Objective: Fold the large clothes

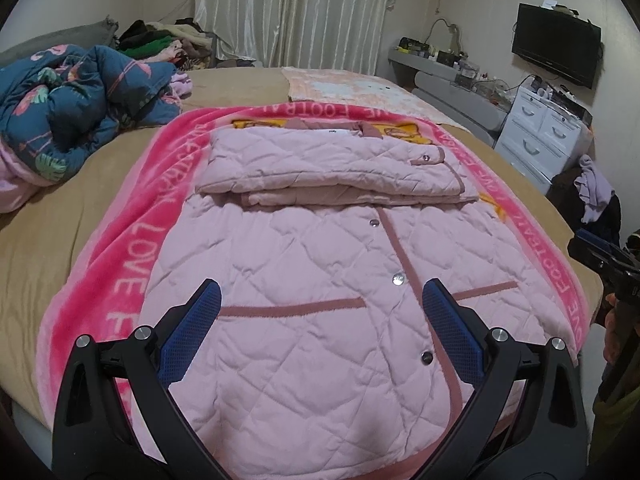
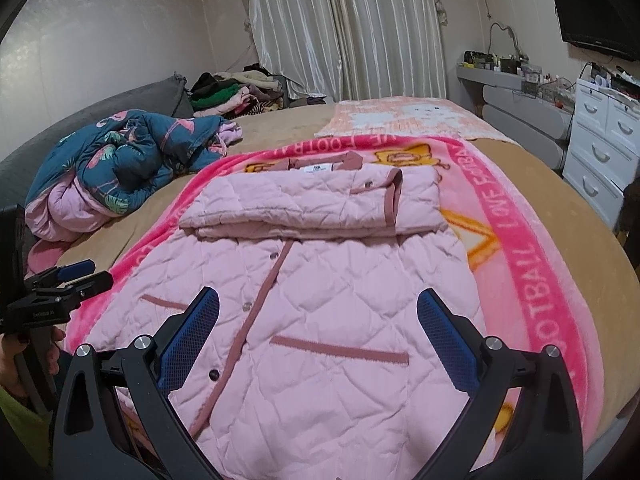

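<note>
A pale pink quilted coat (image 1: 304, 264) lies flat on a bright pink blanket (image 1: 132, 240) on the bed, snaps up, hem toward me. Its sleeves are folded across the chest in a thick band (image 1: 328, 164). It also shows in the right wrist view (image 2: 320, 312), with the folded band (image 2: 312, 204) at the far end. My left gripper (image 1: 322, 292) hovers open and empty above the coat's lower half. My right gripper (image 2: 318, 300) hovers open and empty above the same part, further right. Each gripper shows at the other view's edge (image 1: 600, 256) (image 2: 72, 280).
A crumpled blue floral quilt (image 1: 76, 104) lies on the bed's left side. A clothes pile (image 1: 168, 44) sits at the far left corner. A pale patterned cloth (image 1: 352, 88) lies beyond the blanket. White drawers (image 1: 540, 136) and a grey shelf stand right of the bed.
</note>
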The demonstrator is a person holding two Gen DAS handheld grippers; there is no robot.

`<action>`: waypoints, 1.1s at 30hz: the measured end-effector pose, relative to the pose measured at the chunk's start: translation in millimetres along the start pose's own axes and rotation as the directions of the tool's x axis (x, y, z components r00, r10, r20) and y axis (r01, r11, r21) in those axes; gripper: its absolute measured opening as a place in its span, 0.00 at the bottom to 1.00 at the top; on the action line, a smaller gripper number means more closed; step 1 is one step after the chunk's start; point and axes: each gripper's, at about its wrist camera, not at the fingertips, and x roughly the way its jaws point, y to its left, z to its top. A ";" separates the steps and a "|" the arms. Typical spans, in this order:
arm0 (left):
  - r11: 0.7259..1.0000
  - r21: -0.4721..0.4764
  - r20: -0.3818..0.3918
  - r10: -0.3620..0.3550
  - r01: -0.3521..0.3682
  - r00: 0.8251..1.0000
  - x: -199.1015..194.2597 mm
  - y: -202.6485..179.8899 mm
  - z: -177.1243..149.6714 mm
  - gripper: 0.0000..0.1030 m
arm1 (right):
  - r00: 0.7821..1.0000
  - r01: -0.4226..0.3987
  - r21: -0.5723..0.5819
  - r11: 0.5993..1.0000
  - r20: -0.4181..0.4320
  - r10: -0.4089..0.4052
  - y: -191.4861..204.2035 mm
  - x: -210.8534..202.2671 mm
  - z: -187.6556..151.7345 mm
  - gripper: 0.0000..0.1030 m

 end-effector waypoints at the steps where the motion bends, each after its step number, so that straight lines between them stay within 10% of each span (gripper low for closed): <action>1: 1.000 0.000 -0.002 0.001 -0.001 1.000 0.1 0.6 -2.0 0.92 | 1.000 0.000 0.002 1.000 -0.007 0.000 -0.4 0.9 -3.4 0.96; 33: 0.988 -0.062 -0.136 0.130 -0.140 0.982 18.3 76.0 -66.8 0.92 | 0.980 0.129 0.073 0.989 -0.159 -0.116 -70.9 5.0 -69.8 0.96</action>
